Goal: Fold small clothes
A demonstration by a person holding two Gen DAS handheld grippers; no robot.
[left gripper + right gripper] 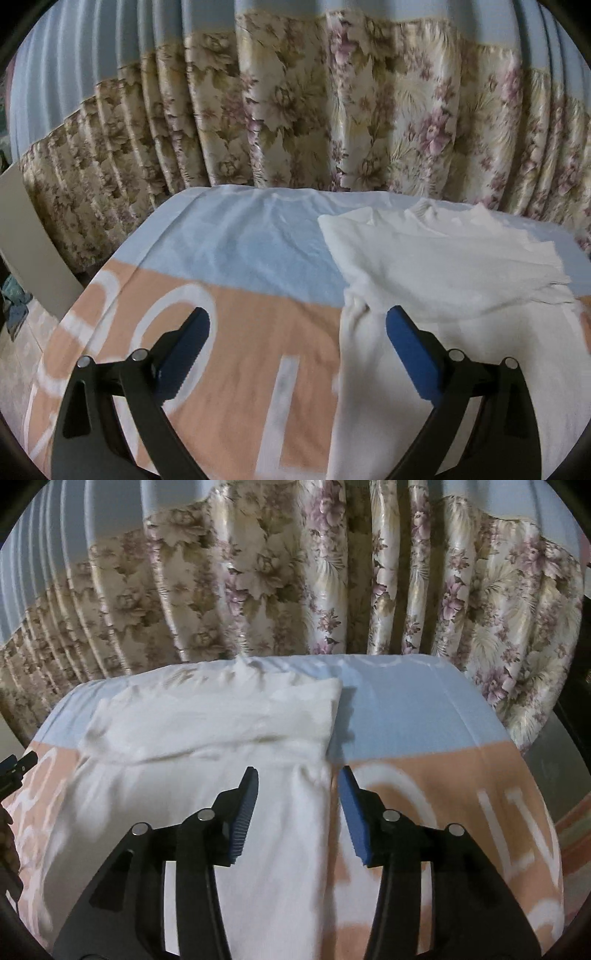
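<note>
Nearest the cameras, both grippers are hovering empty over the desk. The left gripper [297, 325] is spreading its fingers wide, straddling the left edge of the white garment [443, 280]. The right gripper [297, 786] is holding its fingers moderately apart, straddling the same garment [207, 738] at its right edge.

The garment is lying on a peach-and-blue cloth [240, 258] covering the desk, its far part already looking doubled over near the desk's far edge.

Judging from this, each side edge wants pinching through every layer, then lifting evenly so the fold is landing square without dragging the cloth beneath.

Beyond the far edge, a floral curtain [295, 110] is hanging.
</note>
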